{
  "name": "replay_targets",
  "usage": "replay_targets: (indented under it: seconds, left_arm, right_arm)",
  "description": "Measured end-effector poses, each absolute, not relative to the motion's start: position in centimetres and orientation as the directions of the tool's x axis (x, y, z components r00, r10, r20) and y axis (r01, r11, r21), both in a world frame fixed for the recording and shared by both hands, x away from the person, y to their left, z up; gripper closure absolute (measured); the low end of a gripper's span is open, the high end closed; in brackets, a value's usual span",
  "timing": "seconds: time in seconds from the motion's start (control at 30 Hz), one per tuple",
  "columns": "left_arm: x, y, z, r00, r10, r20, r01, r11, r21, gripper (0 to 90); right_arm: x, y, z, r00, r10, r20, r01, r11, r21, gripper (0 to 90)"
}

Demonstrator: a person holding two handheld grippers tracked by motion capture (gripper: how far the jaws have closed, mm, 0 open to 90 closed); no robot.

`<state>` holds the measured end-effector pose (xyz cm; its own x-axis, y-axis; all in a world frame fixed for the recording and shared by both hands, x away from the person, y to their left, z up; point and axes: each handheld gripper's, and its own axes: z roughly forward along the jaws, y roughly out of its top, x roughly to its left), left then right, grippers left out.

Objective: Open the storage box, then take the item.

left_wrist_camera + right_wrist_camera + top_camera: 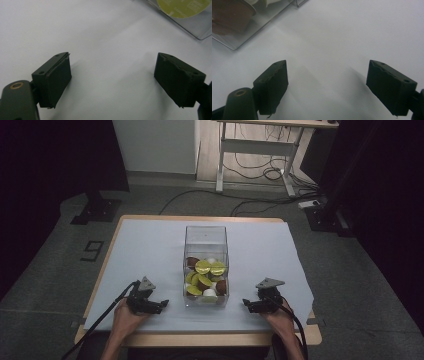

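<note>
A clear plastic box [205, 240] stands in the middle of the white-covered table [150, 245], holding several coffee capsules [205, 275] in yellow-green, brown and white. My left gripper [162, 304] rests low over the table left of the box, pointing toward it. Its jaws stand wide apart in the left gripper view [112, 80], nothing between them. My right gripper [247, 304] lies right of the box, also facing it. It is open [327, 85] over bare white surface. A box corner with a yellow-green capsule lid [182, 7] and a brown capsule [229, 15] show at the views' edges.
The wooden table edge [200, 339] runs along the front, by the person's hands. Behind the table on the floor lie cables [260, 172] and a desk frame [260, 145]. Dark stands [97, 207] sit at the left and right rear.
</note>
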<state>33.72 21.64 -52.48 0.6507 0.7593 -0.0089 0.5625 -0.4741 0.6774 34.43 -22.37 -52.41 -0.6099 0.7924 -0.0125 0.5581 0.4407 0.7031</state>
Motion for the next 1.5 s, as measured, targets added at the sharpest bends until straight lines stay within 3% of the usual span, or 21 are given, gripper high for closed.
replay_targets:
  seconds: [0.63,1.5]
  left_arm:
    - [33.7,21.7,-52.7,0.651,0.759,-0.001,0.556,-0.476,0.681,10.3]
    - [33.7,21.6,-52.7,0.651,0.759,0.002,0.554,-0.477,0.683,10.4]
  right_arm:
    - [34.5,-23.2,-53.6,-0.623,0.782,0.005,0.526,0.414,0.743,13.6]
    - [34.2,-22.4,-52.7,-0.619,0.785,0.012,0.562,0.432,0.706,13.9]
